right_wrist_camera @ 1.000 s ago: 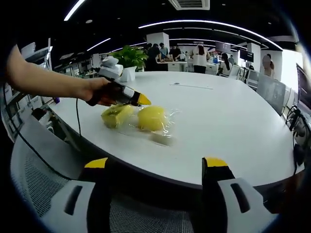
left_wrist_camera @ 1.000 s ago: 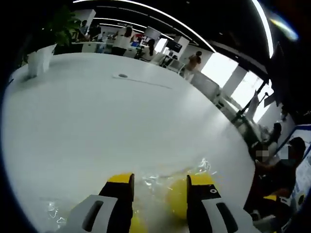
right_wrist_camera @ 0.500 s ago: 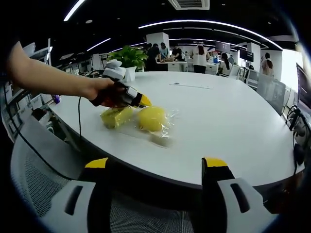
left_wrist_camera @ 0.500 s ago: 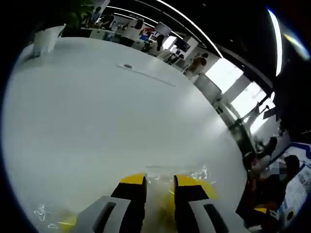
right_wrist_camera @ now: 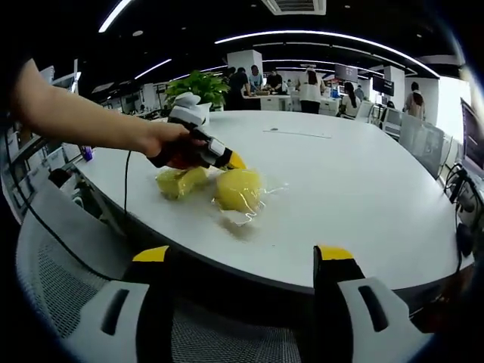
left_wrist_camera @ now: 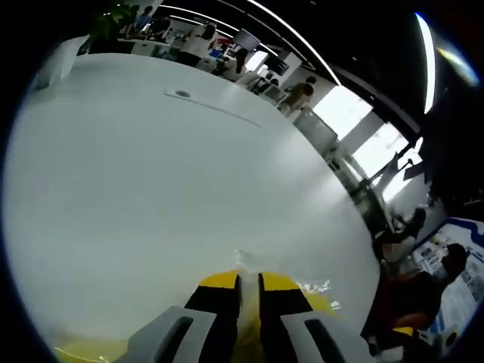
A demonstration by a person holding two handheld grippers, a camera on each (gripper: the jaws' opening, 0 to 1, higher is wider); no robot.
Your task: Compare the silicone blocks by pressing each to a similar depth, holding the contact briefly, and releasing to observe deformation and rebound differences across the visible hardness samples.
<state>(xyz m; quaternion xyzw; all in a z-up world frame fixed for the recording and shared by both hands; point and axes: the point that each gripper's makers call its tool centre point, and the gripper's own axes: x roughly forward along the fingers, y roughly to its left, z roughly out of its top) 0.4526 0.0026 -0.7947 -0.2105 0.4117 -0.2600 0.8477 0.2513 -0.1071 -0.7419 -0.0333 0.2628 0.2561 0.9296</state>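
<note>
Two yellow silicone blocks in clear plastic wrap lie near the front-left edge of the white table (right_wrist_camera: 340, 181). The rounder block (right_wrist_camera: 238, 189) is tipped up, its wrap pulled taut and raised off the table. The flatter block (right_wrist_camera: 180, 181) rests to its left. A hand holds my left gripper (right_wrist_camera: 231, 160) over the rounder block, its jaws shut on the wrap. In the left gripper view my left gripper (left_wrist_camera: 248, 291) has a sliver of wrap between its yellow-tipped jaws, with the rounder block (left_wrist_camera: 321, 302) just to the right. My right gripper (right_wrist_camera: 242, 253) stands open off the table's front edge, holding nothing.
A mesh office chair (right_wrist_camera: 60, 280) sits below my right gripper. A potted plant (right_wrist_camera: 198, 87) stands at the table's far left. A cable (right_wrist_camera: 125, 181) hangs from the left gripper over the edge. People stand at the back, and one sits beyond the table (left_wrist_camera: 446, 265).
My left gripper's jaws have closed from wide apart to nearly touching, pinching the wrap. The rounder block has tipped up and its wrap has lifted. My right gripper has held still.
</note>
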